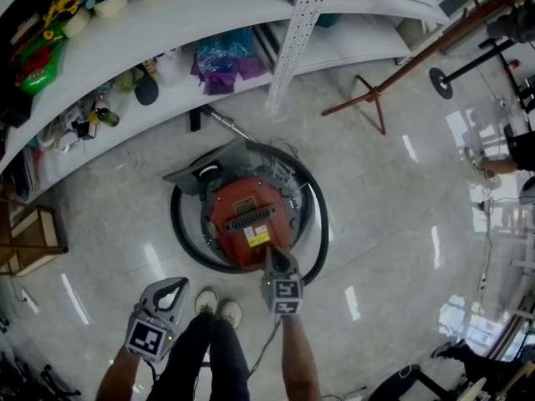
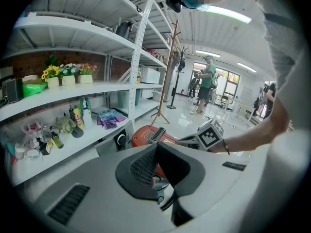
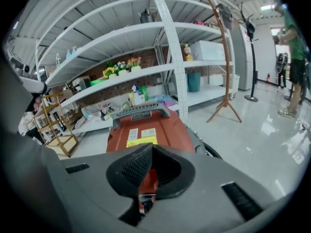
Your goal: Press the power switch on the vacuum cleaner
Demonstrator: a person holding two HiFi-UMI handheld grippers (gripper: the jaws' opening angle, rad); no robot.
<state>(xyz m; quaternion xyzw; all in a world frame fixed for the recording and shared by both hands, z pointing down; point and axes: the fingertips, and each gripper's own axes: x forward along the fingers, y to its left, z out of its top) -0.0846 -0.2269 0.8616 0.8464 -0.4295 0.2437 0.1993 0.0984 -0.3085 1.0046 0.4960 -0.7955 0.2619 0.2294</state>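
The right gripper (image 1: 274, 257), jaws closed on nothing, sets its tips at the near edge of the red vacuum cleaner (image 1: 247, 211) just ahead, where the unseen switch presumably lies, so the press looks begun but unconfirmed; the left gripper (image 1: 175, 286), likewise closed and empty, idles to its left.

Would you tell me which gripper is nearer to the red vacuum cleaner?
The right gripper: its tip is at the near edge of the vacuum cleaner. The left gripper hangs apart from it, beside the person's shoes.

Grey left gripper (image 1: 174, 286), right gripper (image 1: 277, 256); square-marker cubes (image 1: 150, 337); dark trousers (image 1: 205, 353); white shoes (image 1: 219, 306).
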